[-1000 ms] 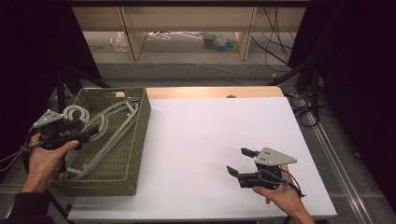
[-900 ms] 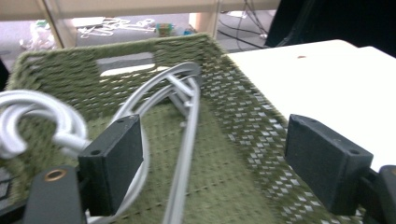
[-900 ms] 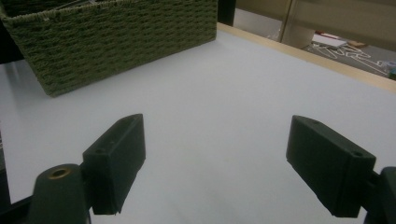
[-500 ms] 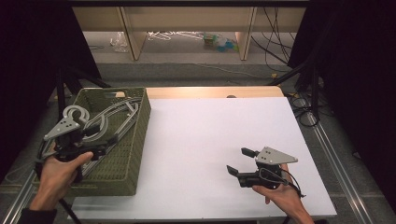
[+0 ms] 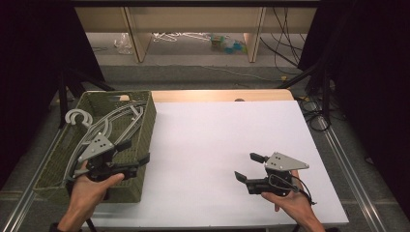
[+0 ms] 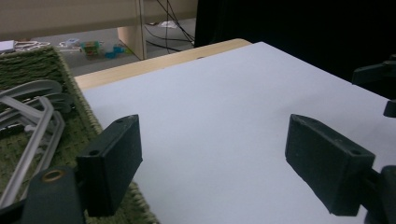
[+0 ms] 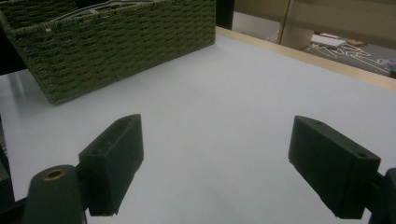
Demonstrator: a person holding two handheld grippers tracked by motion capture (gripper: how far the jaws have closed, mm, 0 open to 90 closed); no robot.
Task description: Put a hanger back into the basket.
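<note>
Grey hangers (image 5: 104, 126) wait in the green basket (image 5: 145, 116); left gripper (image 5: 131, 155), jaws apart, hovers at its right wall, needs dipping in; right gripper (image 5: 249, 169) idles gaping.

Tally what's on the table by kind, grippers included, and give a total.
Green woven basket: 1
Grey hangers in the basket: several, overlapping, exact count unclear
Grippers: 2, left gripper over the basket, right gripper over the white tabletop, both open
Total: 3, plus the hangers
</note>
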